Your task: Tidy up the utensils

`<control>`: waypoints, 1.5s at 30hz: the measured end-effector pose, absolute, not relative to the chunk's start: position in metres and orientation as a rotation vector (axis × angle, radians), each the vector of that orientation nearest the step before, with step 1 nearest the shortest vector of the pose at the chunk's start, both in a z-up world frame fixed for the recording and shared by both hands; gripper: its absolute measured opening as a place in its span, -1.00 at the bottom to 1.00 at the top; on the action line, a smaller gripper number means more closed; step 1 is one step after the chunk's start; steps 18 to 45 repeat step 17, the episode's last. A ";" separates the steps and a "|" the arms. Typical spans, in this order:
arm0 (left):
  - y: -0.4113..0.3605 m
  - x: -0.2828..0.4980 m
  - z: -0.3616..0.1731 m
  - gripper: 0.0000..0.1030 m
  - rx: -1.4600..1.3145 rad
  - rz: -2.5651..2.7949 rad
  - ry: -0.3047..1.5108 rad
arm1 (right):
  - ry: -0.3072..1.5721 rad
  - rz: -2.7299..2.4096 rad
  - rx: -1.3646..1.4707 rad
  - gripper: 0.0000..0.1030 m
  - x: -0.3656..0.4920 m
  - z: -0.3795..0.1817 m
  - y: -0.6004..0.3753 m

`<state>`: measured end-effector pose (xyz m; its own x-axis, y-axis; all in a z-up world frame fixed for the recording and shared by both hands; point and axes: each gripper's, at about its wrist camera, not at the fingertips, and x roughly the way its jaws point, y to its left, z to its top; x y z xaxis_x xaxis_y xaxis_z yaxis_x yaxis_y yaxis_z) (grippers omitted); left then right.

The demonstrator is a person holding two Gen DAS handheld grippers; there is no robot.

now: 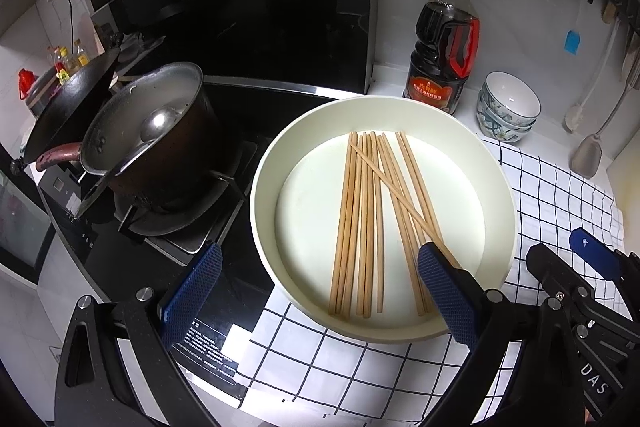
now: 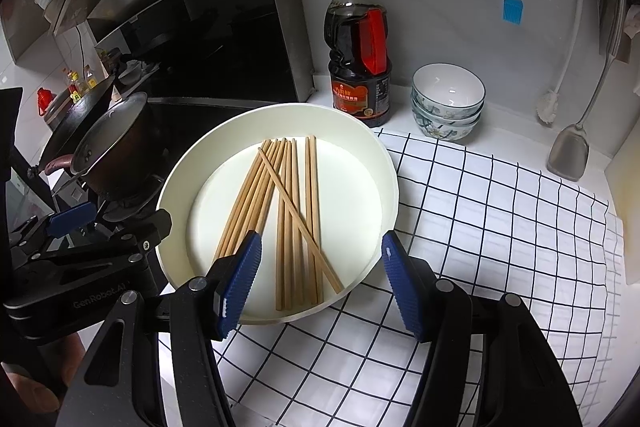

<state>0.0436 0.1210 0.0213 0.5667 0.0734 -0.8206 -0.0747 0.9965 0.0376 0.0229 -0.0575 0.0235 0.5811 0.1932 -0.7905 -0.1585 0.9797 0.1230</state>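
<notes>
Hand-held gripper (image 2: 322,285), ribbed blue pads, gapes over wooden chopsticks (image 2: 288,211).

Checked cloth (image 2: 500,227) under white tray (image 2: 384,163)

The near ends of some chopsticks (image 1: 374,211) hide behind the blue fingers (image 1: 448,291); the bottle (image 2: 360,67) label is unreadable.
</notes>
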 end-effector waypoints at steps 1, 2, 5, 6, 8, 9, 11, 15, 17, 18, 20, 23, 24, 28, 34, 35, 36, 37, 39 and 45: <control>0.121 0.043 0.021 0.88 -0.004 0.086 0.965 | 0.929 0.206 0.041 0.16 0.023 0.024 -0.057; 0.122 0.043 0.020 0.88 -0.006 0.083 0.964 | 0.930 0.207 0.041 0.16 0.022 0.023 -0.057; 0.122 0.041 0.018 0.88 -0.014 0.077 0.955 | 0.931 0.208 0.042 0.16 0.021 0.022 -0.056; 0.122 0.041 0.017 0.88 -0.013 0.076 0.956 | 0.932 0.207 0.041 0.16 0.021 0.022 -0.056; 0.121 0.040 0.017 0.88 -0.005 0.077 0.959 | 0.934 0.206 0.042 0.16 0.019 0.020 -0.056; 0.121 0.040 0.017 0.88 0.000 0.080 0.958 | 0.935 0.206 0.042 0.16 0.018 0.020 -0.056; 0.119 0.040 0.017 0.88 0.007 0.096 0.959 | 0.938 0.203 0.042 0.18 0.018 0.019 -0.057; 0.118 0.040 0.016 0.88 0.008 0.105 0.963 | 0.932 0.194 0.050 0.28 0.014 0.018 -0.062; 0.114 0.039 0.015 0.88 0.006 0.097 0.964 | 0.929 0.185 0.052 0.28 0.011 0.018 -0.068; 0.114 0.039 0.015 0.88 0.006 0.097 0.964 | 0.929 0.185 0.052 0.28 0.011 0.018 -0.068; 0.114 0.039 0.015 0.88 0.006 0.097 0.964 | 0.929 0.185 0.052 0.28 0.011 0.018 -0.068; 0.114 0.039 0.015 0.88 0.006 0.097 0.964 | 0.929 0.185 0.052 0.28 0.011 0.018 -0.068; 0.114 0.039 0.015 0.88 0.006 0.097 0.964 | 0.929 0.185 0.052 0.28 0.011 0.018 -0.068; 0.114 0.039 0.015 0.88 0.006 0.097 0.964 | 0.929 0.185 0.052 0.28 0.011 0.018 -0.068; 0.114 0.039 0.015 0.88 0.006 0.097 0.964 | 0.929 0.185 0.052 0.28 0.011 0.018 -0.068; 0.114 0.039 0.015 0.88 0.006 0.097 0.964 | 0.929 0.185 0.052 0.28 0.011 0.018 -0.068; 0.114 0.039 0.015 0.88 0.006 0.097 0.964 | 0.929 0.185 0.052 0.28 0.011 0.018 -0.068; 0.114 0.039 0.015 0.88 0.006 0.097 0.964 | 0.929 0.185 0.052 0.28 0.011 0.018 -0.068; 0.114 0.039 0.015 0.88 0.006 0.097 0.964 | 0.929 0.185 0.052 0.28 0.011 0.018 -0.068; 0.114 0.039 0.015 0.88 0.006 0.097 0.964 | 0.929 0.185 0.052 0.28 0.011 0.018 -0.068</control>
